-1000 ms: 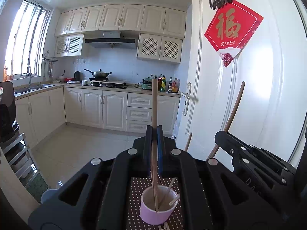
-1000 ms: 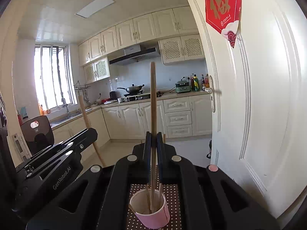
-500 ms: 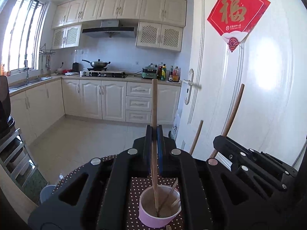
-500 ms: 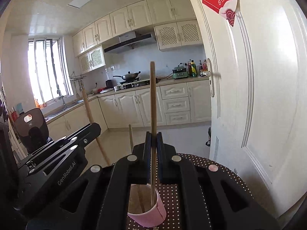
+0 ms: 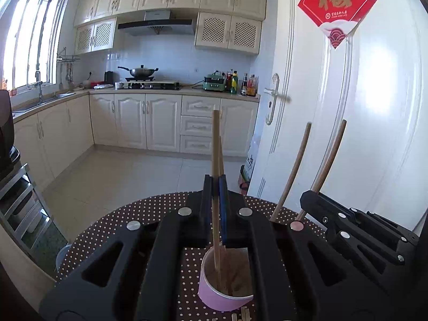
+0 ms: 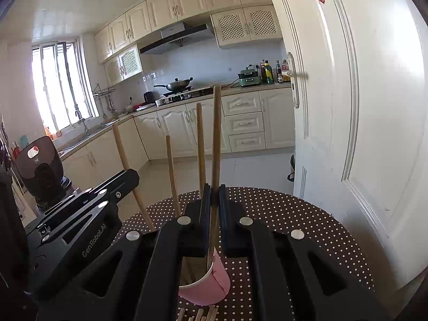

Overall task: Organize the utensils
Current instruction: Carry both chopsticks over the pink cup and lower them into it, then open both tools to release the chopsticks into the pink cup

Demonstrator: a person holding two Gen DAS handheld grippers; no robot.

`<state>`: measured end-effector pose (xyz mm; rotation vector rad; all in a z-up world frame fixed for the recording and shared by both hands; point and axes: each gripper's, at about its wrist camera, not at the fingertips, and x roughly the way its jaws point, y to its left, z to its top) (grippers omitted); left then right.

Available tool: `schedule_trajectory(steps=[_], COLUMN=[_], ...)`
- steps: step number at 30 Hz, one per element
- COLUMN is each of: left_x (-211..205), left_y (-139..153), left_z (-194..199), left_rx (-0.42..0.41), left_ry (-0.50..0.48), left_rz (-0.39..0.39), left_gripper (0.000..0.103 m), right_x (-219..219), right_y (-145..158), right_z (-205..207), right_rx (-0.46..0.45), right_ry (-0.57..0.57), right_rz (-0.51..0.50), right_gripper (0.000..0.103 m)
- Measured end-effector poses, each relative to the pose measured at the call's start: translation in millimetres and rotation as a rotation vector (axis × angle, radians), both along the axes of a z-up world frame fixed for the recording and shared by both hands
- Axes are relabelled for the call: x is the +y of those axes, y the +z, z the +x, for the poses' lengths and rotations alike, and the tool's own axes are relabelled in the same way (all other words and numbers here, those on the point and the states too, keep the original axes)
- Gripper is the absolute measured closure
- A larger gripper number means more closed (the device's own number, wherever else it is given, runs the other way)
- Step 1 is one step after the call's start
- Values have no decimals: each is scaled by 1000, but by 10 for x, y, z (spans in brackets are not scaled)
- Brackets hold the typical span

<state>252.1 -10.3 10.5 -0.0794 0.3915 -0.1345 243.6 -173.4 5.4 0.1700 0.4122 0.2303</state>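
The dotted surface [image 5: 149, 214] is now showing around both claws, where a second ago mostly kitchen floor lay beyond them; both have descended toward it. The pink cup [image 5: 222, 294] is standing on that surface, directly under each claw. The left claw [image 5: 217, 187] is clenching one upright chopstick [image 5: 215, 147], its tip inside the cup. The right claw [image 6: 214, 195] is likewise gripping a chopstick [image 6: 216, 133]. Release is probably imminent.
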Motion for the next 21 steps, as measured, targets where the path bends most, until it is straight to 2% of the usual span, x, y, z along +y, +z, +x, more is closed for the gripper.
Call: schedule_trajectory(steps=[7, 18, 20, 21], left_x=[1, -10, -20, -21], left_y=[-157, -177, -183, -189], left_z=[49, 38, 29, 23], left_rx=[36, 16, 9, 10], left_ry=[0, 1, 3, 4], left_rz=[1, 12, 14, 15], left_gripper=[97, 97, 97, 96], right_x=[2, -51, -80, -83], right_y=[-81, -80, -70, -67], right_z=[-22, 47, 47, 49], right_rx=[15, 49, 43, 43], right_ry=[-7, 12, 1, -8], right_rz=[-17, -7, -9, -13], right_gripper=[97, 94, 88, 81])
